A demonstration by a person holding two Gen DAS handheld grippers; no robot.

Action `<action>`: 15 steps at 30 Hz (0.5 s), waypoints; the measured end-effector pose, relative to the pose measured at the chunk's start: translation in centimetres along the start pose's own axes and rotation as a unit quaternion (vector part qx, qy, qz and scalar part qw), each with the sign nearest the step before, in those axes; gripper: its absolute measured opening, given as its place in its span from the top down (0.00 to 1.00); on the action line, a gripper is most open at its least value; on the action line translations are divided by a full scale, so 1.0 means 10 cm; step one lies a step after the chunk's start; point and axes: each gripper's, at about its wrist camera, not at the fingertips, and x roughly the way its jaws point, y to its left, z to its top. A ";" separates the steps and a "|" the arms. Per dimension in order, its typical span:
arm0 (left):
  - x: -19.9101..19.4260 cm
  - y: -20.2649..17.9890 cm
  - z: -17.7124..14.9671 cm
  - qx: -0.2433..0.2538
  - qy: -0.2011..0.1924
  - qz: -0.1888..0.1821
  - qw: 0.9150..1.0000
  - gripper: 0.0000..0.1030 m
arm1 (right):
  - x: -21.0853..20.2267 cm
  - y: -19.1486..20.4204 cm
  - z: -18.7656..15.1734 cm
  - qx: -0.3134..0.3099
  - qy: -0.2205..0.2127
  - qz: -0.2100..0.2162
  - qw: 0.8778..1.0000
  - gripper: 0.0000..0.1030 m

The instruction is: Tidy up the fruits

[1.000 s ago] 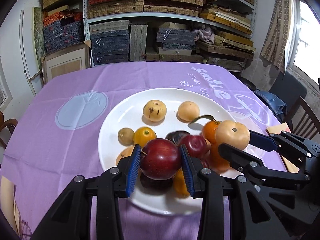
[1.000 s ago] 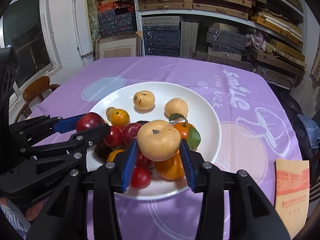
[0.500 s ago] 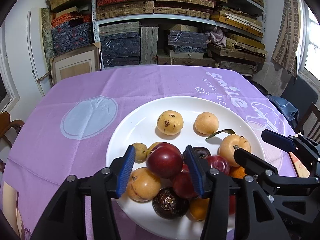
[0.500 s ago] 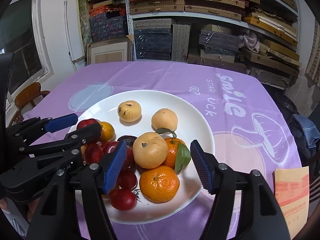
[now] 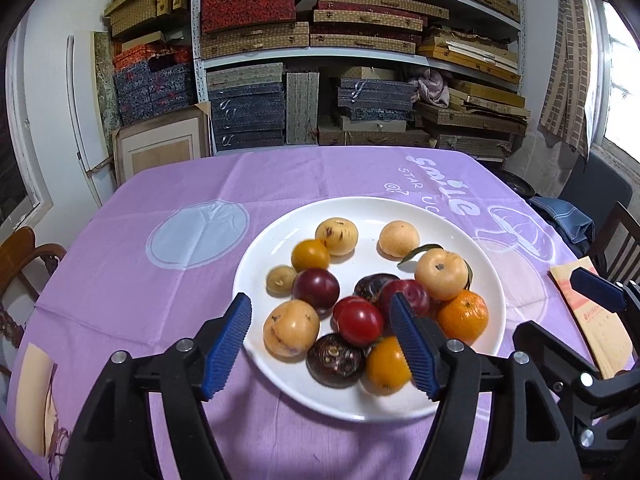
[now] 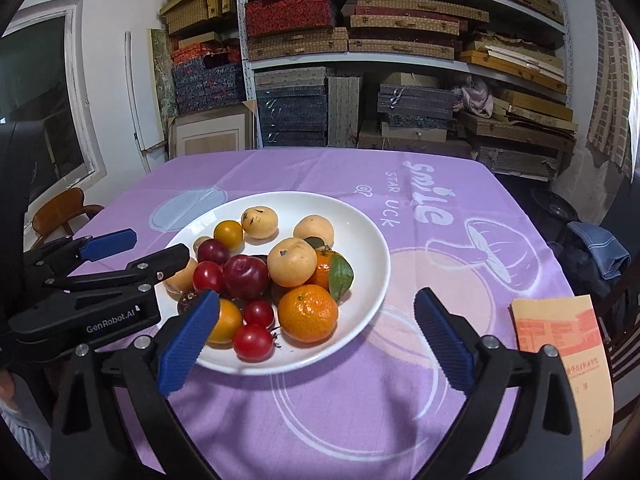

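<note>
A white plate [image 5: 276,240] on the purple tablecloth holds several fruits: a dark red plum [image 5: 316,288], a pale yellow pear [image 5: 441,274], an orange mandarin [image 5: 463,315], red tomatoes and dark fruits. The plate [image 6: 368,240] also shows in the right wrist view, with the pear [image 6: 292,267] on top of the pile and the plum [image 6: 213,251] at its left. My left gripper [image 5: 320,344] is open and empty above the plate's near edge. My right gripper [image 6: 316,340] is open and empty, near the plate's near right edge.
A tan booklet [image 6: 564,344] lies on the cloth right of the plate. Wooden chairs [image 6: 64,212] stand at the table's left and right. Shelves stacked with boxes [image 5: 360,60] fill the wall behind the table.
Both grippers opened and drew back from the plate. The left one let go of the dark red plum and the right one let go of the pale pear; both fruits now rest on the plate.
</note>
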 end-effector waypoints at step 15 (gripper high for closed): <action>-0.46 -0.04 -0.47 0.005 -0.002 0.019 1.000 0.11 | -0.35 0.22 -0.45 0.007 0.012 -0.012 1.000 0.04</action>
